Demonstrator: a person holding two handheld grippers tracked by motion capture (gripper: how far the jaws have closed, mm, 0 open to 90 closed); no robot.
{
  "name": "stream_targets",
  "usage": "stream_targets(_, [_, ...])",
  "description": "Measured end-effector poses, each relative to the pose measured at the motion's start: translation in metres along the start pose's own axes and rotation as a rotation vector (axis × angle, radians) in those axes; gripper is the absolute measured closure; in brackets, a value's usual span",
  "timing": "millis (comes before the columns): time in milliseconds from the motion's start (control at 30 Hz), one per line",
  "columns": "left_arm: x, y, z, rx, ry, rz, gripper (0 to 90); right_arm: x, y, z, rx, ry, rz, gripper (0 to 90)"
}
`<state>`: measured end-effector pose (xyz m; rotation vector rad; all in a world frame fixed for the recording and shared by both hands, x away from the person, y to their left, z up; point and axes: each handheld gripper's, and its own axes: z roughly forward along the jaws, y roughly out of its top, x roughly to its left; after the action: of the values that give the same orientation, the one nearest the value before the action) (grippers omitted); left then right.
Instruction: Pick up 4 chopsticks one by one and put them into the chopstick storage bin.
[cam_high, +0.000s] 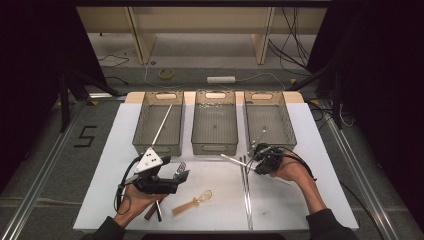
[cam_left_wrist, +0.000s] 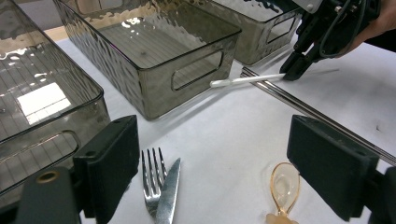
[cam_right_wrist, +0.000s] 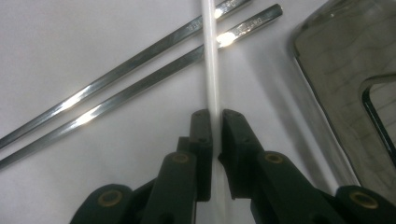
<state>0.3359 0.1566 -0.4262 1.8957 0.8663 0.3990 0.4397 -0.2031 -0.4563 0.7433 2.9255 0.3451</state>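
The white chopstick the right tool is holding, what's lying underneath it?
Under the thin white plastic chopstick lie two shiny metal chopsticks, which it crosses near their ends. Where it crosses them, a short stretch of each is covered; the right tool hides its lower part.

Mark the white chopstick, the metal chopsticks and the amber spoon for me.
white chopstick (cam_right_wrist: 211, 70): right gripper view, shaft just above the jaws.
metal chopsticks (cam_right_wrist: 135, 86): right gripper view, middle of the nearer stick.
amber spoon (cam_left_wrist: 285, 184): left gripper view, its bowl.

White chopstick (cam_right_wrist: 208, 56) cut off at top edge, amber spoon (cam_left_wrist: 283, 184) handle cropped below, fork (cam_left_wrist: 152, 179) partly under knife (cam_left_wrist: 168, 191)
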Motion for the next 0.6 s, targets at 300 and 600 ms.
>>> stream_targets(300, [-0.002, 0.0, 0.001, 0.01, -0.007, 0.013, 16.5, 0.006, 0.001, -0.001, 0.026, -0.026, -0.082, 85.8])
stream_targets(600, [-0.002, 0.0, 0.001, 0.012, -0.002, 0.015, 16.5, 0.009, 0.0, -0.012, -0.003, -0.036, -0.104, 86.2])
